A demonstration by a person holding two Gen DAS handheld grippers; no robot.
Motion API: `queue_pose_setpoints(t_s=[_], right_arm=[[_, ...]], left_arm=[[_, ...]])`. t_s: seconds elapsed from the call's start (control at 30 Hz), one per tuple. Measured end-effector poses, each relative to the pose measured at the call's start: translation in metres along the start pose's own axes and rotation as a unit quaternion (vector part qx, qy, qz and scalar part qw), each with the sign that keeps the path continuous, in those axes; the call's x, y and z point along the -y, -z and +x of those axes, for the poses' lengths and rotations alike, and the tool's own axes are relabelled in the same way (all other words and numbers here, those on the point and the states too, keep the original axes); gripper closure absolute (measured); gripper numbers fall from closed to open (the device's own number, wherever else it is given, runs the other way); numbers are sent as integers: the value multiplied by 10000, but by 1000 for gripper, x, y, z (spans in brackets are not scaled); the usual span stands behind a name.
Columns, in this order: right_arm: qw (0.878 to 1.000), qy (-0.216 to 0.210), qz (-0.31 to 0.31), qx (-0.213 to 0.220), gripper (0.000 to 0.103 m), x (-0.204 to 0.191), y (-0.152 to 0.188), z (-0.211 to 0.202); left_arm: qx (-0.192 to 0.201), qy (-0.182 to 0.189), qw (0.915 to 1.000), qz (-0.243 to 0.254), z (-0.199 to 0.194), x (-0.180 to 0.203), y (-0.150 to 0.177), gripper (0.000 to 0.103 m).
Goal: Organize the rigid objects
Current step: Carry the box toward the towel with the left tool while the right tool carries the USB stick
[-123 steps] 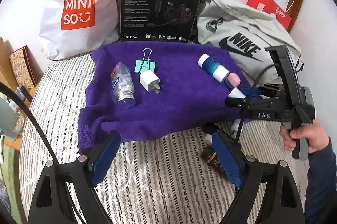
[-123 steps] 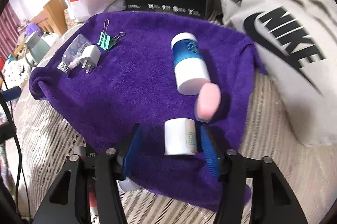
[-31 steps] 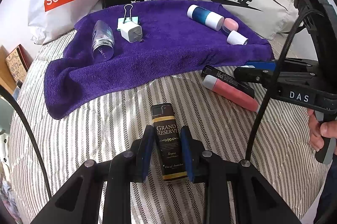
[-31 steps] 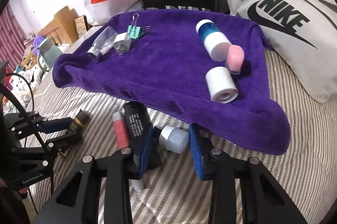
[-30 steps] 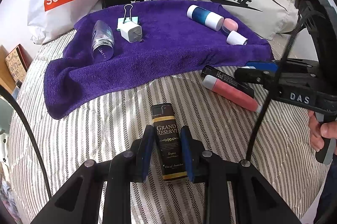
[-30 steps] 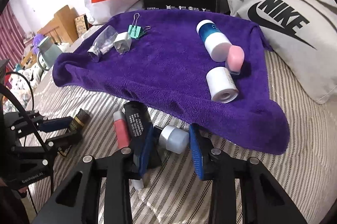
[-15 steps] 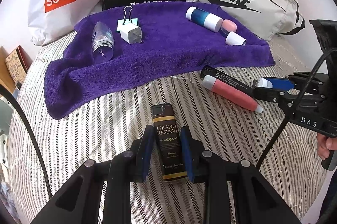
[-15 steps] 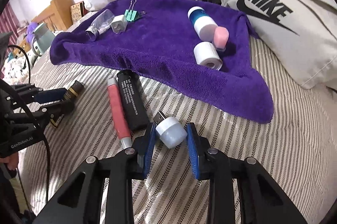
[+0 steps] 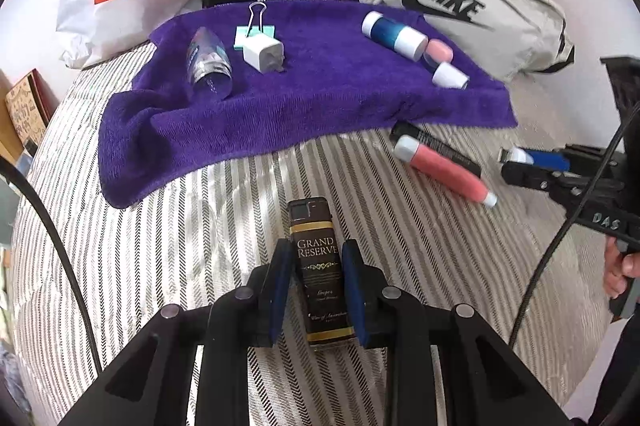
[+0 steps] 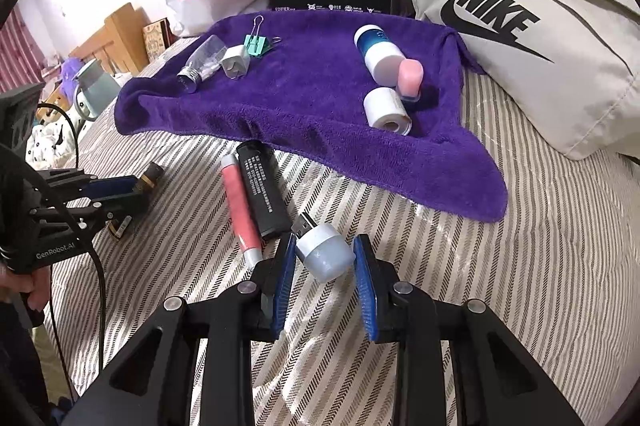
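1. Left gripper [image 9: 318, 286] clamped on the dark "Grand Reserve" lighter [image 9: 320, 266]; long axis runs straight ahead between the pads, far end toward the purple towel [image 9: 304, 98].
2. Right gripper [image 10: 324, 278] clamped on a pale USB plug-in piece [image 10: 324, 252], metal connector aimed far-left.
3. Both held pieces sit near side of the towel, over the striped bed [image 10: 520, 286]; likely drop zone lies ahead.
4. Towel already carries clear bottle [image 9: 210, 62], white charger [image 9: 262, 54], binder clip [image 9: 254, 26] far-left; blue-white bottle [image 10: 378, 52], pink cap [image 10: 410, 76], white tube [image 10: 386, 108] far-right. Middle bare.
5. Pink tube [image 10: 240, 204] and black stick [image 10: 262, 194] lie side by side between right gripper and towel edge; risk of clipping them on a low approach.
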State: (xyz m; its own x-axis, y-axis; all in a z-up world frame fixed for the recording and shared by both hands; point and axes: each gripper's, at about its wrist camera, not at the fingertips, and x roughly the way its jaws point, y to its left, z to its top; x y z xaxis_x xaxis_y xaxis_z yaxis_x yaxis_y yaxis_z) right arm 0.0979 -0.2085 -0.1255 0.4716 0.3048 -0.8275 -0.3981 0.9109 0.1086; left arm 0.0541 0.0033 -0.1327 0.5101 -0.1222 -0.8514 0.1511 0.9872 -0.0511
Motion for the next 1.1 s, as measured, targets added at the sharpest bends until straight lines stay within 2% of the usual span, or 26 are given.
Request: queue_pose_setpoints(t_s=[0.17,0.23,0.3,0.43,0.63,0.73,1.1], right_arm=[[9999,-102,50,-39,73,-1,5,4],[9999,-130,40,-51,73,-2,5,5],[9999,-157,46,-47,73,-2,6,5],[9998,-200,55,31,73,-1,5,-2],[9997,-213,43,148,73,3,-3,-12],[9996,-228,9,165,73,4,-9,-14],[9992,-319,-100,232,73,5,-43,-13]], left_arm=[[-63,-620,9974,370,3,22,-1,77],[-70,-731,9966,379,4,25,0,79],[-107,-589,9981,139,3,19,-1,79],[-92,-156,9998,-29,-4,7,-2,80],[62,-58,9999,-94,-16,-1,-14,80],[108,-126,9998,-68,-18,-4,-22,80],[359,-72,9993,-79,-17,-16,-70,80]])
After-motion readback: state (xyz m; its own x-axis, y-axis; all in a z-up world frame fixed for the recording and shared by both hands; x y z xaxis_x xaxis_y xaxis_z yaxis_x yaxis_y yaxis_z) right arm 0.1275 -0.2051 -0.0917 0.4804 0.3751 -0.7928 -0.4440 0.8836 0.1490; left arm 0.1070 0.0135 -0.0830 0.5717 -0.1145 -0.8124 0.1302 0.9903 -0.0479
